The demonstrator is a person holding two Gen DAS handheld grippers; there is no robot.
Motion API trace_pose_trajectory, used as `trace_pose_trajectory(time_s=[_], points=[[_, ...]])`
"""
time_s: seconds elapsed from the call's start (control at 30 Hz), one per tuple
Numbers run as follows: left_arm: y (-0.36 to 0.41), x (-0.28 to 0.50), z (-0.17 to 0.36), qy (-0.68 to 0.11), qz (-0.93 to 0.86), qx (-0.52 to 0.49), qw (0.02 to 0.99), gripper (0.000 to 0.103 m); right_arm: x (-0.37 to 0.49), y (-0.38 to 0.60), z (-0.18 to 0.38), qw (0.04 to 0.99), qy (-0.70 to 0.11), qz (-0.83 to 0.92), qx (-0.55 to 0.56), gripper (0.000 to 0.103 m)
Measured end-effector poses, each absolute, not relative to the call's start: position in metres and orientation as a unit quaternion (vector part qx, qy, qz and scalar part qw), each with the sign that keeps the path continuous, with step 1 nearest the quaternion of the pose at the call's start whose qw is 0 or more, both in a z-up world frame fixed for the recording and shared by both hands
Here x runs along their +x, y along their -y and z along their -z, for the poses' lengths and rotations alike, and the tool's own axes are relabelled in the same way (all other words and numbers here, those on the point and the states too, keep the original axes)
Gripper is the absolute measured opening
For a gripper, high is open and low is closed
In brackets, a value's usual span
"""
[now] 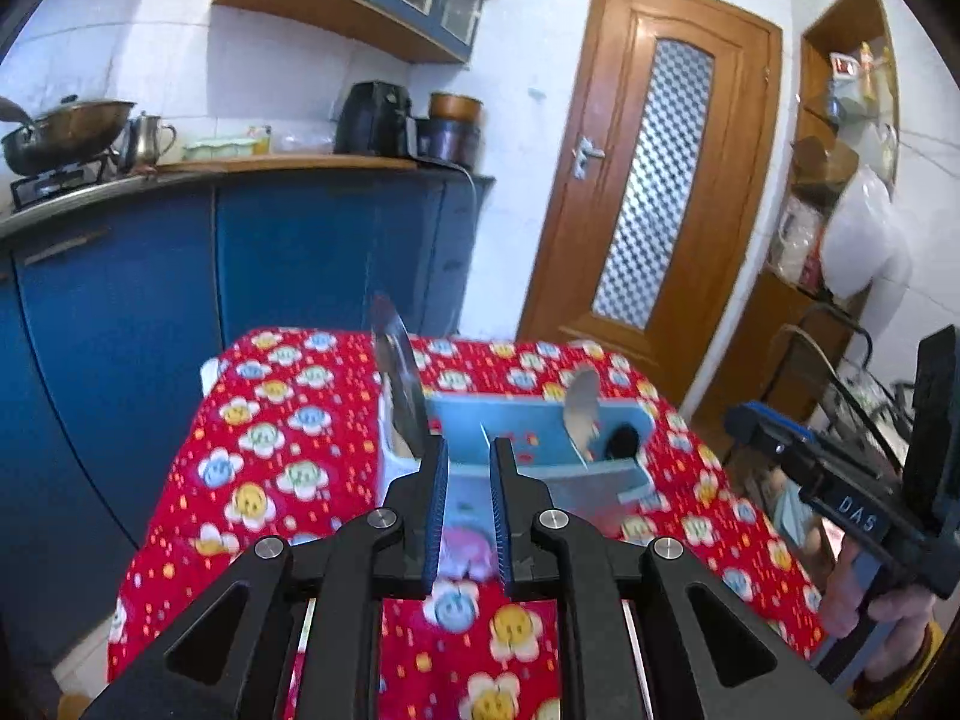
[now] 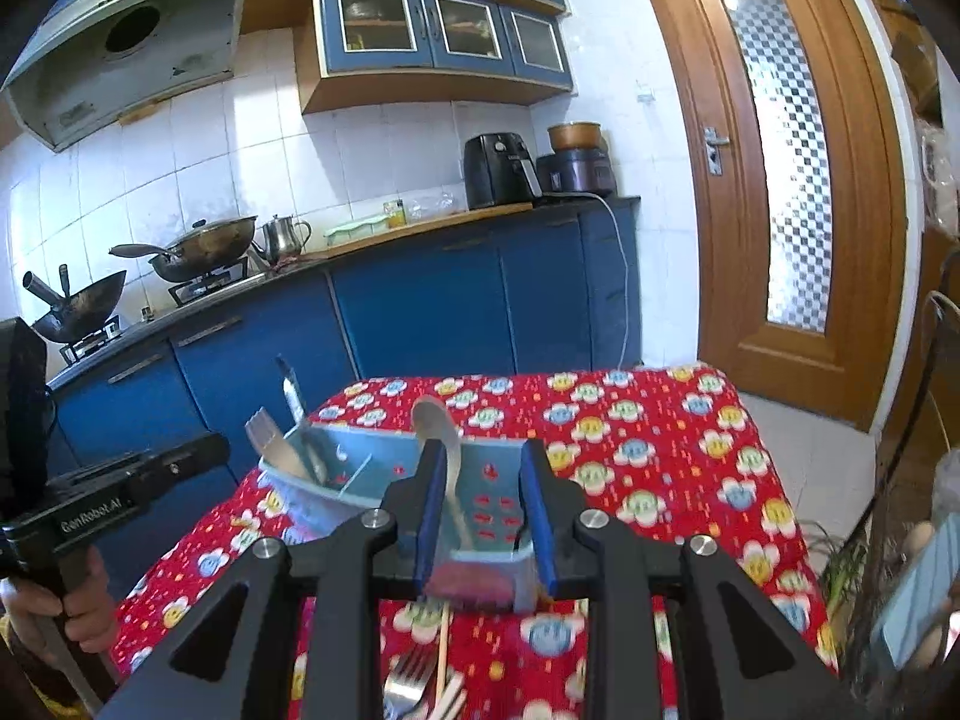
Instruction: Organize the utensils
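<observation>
A light-blue utensil holder (image 1: 528, 426) (image 2: 366, 468) stands on the table's red flowered cloth (image 1: 270, 420) (image 2: 660, 450). A broad metal blade (image 1: 396, 372) (image 2: 270, 435) sticks up from the holder's left compartment, and a spoon (image 1: 582, 408) (image 2: 441, 426) stands in the right part. My left gripper (image 1: 471, 450) hangs just in front of the holder, its jaws slightly apart with nothing between them. My right gripper (image 2: 483, 453) is open; the spoon's handle shows in the gap near the left pad, untouched. A fork (image 2: 408, 678) and chopsticks (image 2: 445, 642) lie on the cloth under the right gripper.
Blue kitchen cabinets (image 2: 420, 312) with woks on a stove (image 2: 198, 252) run behind the table. A wooden door (image 1: 648, 180) is to the right. Shelves with bags (image 1: 840, 210) and a metal rack (image 2: 912, 450) stand at the right. A hand (image 2: 84, 594) holds the left gripper's handle.
</observation>
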State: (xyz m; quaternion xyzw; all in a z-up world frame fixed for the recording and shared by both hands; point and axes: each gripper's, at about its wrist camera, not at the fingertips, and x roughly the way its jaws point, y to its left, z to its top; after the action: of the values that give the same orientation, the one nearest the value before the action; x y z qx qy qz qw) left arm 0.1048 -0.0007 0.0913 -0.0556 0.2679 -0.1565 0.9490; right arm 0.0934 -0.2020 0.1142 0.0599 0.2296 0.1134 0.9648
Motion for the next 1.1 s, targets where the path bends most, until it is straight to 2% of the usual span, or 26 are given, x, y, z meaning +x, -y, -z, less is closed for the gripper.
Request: trace_pose_trajectory(time_s=[0.13,0.5,0.87,1.1], points=[[0.007,0.094,-0.081,-0.299,0.169,-0.044,0.938,0.020,0.070,0.202,-0.111,0.961,-0.249,-0.103,0.056,0.028],[0.026,0.079,-0.040,-0.384,0.187,-0.021,0.904,0.021,0.024,0.209,-0.077,0.941,-0.320,-0.079,0.077,0.031],[0.055,0.076,0.001,-0.476,0.233,-0.023,0.848,0.021,0.005,0.230,-0.051,0.928,-0.345,-0.075,0.117,0.035],[0.063,0.076,0.009,-0.490,0.239,-0.022,0.838,0.021,-0.002,0.240,-0.046,0.927,-0.347,-0.070,0.124,0.035]])
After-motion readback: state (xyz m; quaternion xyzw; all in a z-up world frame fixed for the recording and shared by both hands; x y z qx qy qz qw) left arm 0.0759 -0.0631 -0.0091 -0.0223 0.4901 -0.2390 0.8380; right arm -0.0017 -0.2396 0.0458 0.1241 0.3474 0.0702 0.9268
